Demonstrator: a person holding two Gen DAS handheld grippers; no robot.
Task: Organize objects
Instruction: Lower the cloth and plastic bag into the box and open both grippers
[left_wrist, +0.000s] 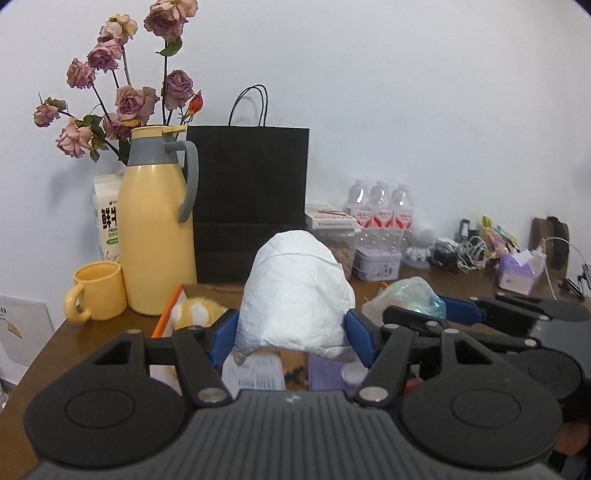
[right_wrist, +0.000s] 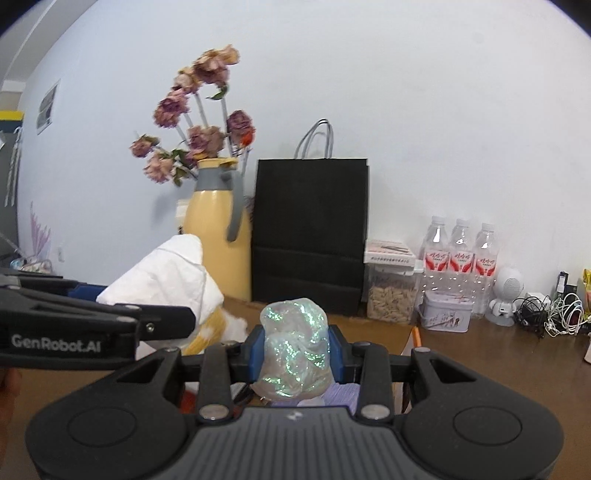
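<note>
even, soft indoor light; fisheye bending at edges; dried flowers (right_wrist: 199, 122) motion-blurred in right view; dark corner vignetting.

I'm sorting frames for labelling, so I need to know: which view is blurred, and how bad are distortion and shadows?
Right wrist view: the flowers and jug are smeared by motion blur, and the wall bows strongly at the edges. Left wrist view: sharp, with milder fisheye bending; the jug throws a soft shadow on the wall, and the light is even, without glare.
</note>
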